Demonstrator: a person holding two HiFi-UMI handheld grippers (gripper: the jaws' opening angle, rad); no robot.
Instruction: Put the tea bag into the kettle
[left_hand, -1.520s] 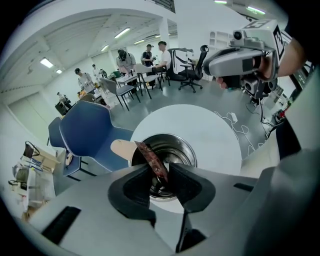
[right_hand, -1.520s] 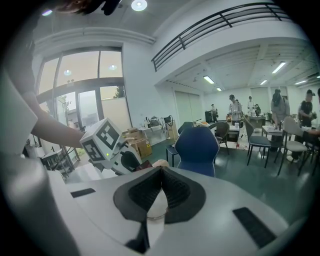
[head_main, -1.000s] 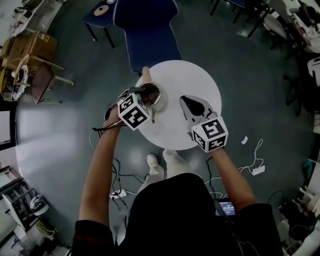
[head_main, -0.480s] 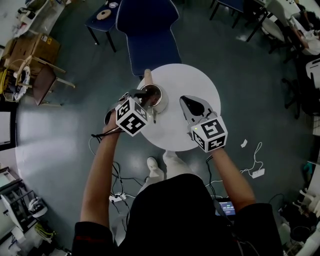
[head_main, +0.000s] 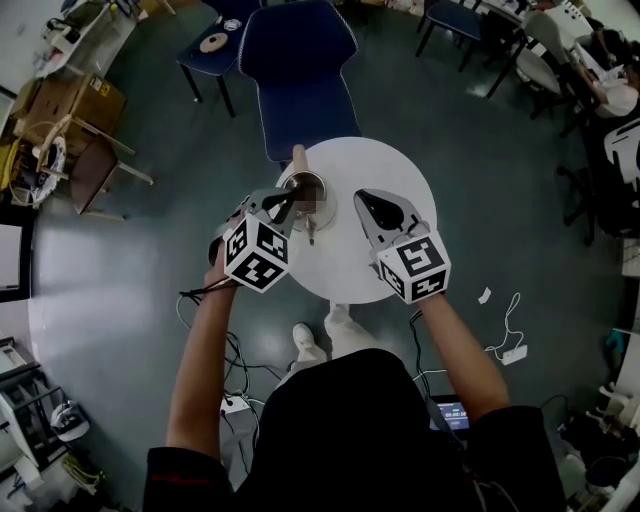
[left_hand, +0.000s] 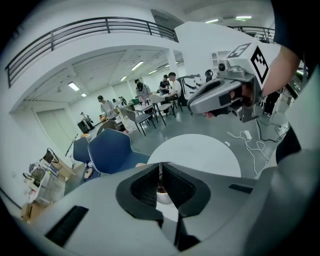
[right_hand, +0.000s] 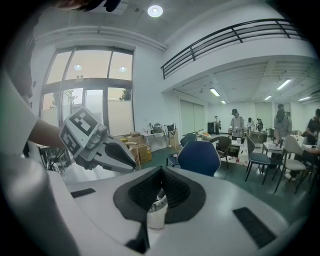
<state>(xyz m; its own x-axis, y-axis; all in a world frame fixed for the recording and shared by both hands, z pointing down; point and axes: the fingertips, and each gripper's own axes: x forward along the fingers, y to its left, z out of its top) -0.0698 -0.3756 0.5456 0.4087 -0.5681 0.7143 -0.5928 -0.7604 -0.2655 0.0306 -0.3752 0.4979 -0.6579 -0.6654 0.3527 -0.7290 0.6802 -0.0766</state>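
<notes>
In the head view a round white table (head_main: 395, 165) fills the middle of the frame, with a blue chair (head_main: 300, 70) above it. The kettle (head_main: 327, 203) stands open on the table's left part, its wooden handle (head_main: 297, 158) pointing toward the top of the frame. Part of its inside is blurred, and the tea bag cannot be picked out here. The left gripper (head_main: 283, 203) hangs over the kettle's lower-left rim, its marker cube toward the lower left. The right gripper (head_main: 368, 200) hovers over the table just right of the kettle, apart from it. In the left gripper view the left gripper (left_hand: 160, 166) has just been closing its jaws. They now stand all but together, with only a thin pale slit between the tips and nothing to be made out gripped there. Below the tips, at lower centre, the kettle (left_hand: 161, 197) shows through the hollow, with something dark and reddish in its mouth; whether that is the tea bag cannot be told. The table (left_hand: 200, 152) lies beyond, the chair (left_hand: 112, 150) is at centre left, and the right gripper (left_hand: 194, 106) sits at upper right. In the right gripper view the right gripper (right_hand: 160, 170) has its jaw tips together, closed round a small pale glassy piece (right_hand: 157, 212) low in the hollow at lower centre; what it is cannot be told. The left gripper (right_hand: 131, 162) reaches in from the left. The chair (right_hand: 199, 157) stands behind the tips, with people (right_hand: 281, 122) at far right.
</notes>
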